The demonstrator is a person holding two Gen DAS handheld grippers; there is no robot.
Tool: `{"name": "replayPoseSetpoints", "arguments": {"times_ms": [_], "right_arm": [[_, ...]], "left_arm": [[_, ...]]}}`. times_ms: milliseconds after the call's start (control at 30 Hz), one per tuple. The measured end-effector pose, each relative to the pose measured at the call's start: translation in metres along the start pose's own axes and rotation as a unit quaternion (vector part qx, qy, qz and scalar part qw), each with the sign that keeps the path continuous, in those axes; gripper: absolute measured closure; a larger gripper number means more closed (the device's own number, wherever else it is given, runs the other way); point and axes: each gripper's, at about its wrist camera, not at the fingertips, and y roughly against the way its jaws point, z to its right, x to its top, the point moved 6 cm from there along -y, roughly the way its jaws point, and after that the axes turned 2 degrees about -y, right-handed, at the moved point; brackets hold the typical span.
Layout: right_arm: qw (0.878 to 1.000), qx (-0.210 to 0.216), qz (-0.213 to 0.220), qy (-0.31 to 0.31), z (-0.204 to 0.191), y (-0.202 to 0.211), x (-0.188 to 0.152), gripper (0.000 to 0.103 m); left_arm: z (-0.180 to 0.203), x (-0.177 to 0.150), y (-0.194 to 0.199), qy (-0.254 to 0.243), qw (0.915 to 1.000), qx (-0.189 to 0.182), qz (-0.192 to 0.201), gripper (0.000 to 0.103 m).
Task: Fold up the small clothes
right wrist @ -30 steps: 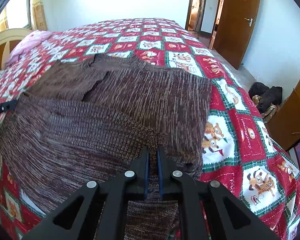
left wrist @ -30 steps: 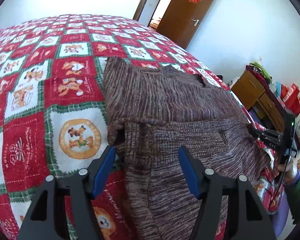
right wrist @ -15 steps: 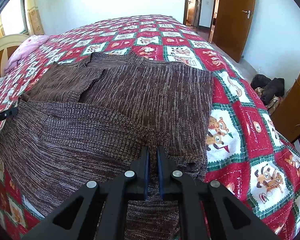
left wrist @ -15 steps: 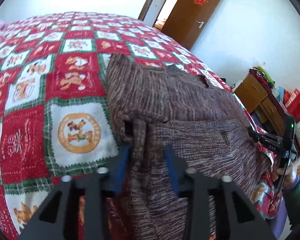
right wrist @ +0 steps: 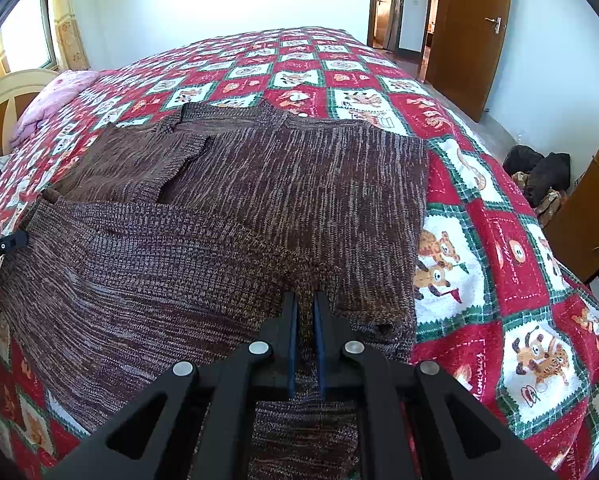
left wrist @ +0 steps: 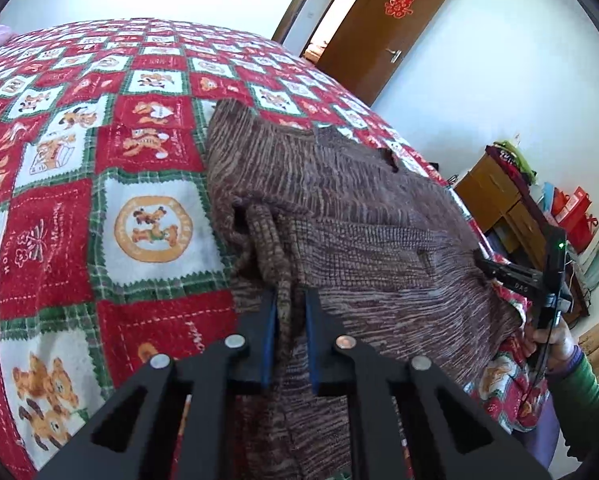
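Covering most of the near bedspread (right wrist: 499, 240), a red, white and green check with cartoon animals: brown knit sweater (right wrist: 299, 200), lower part doubled over toward its collar. Left gripper (left wrist: 290, 312), wide apart a second ago, is now clenched on a bunched corner of that knit; right gripper (right wrist: 304, 320) stays clamped on the opposite corner. Judged: both corners secured, fold ready to carry. Writing: red double-happiness cutout (left wrist: 398, 3) on door; gripper lettering illegible.
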Motion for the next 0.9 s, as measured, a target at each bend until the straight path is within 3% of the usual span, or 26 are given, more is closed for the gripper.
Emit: {"name": "replayPoseSetpoints", "arguments": {"times_ms": [267,333,400,533,667,900], "right_arm": [[1.0,0.002,-0.001,-0.001,0.0,0.0,0.0,0.096],[1.0,0.001,-0.002,-0.001,0.0,-0.001,0.0,0.096],[1.0,0.001,-0.002,0.001,0.0,-0.001,0.0,0.096],[1.0,-0.011,0.004,0.013,-0.003,0.002,0.001,0.098],[0.999,-0.006,0.034,0.006,-0.011,0.027,0.003,0.098],[0.996,-0.02,0.092,-0.004,-0.012,0.079,0.016,0.098]], "left_arm": [[-0.011,0.009,-0.019,0.044,0.9988,-0.022,-0.007,0.081],[-0.013,0.011,-0.02,0.052,0.9983,-0.028,0.002,0.082],[-0.013,0.011,-0.019,0.057,0.9978,-0.034,0.007,0.089],[0.0,0.01,-0.009,0.032,0.9989,-0.026,0.02,0.091],[0.014,0.013,0.02,0.006,0.9982,-0.028,0.054,0.091],[0.016,0.027,0.04,0.007,0.9964,-0.014,0.083,0.091]]}}
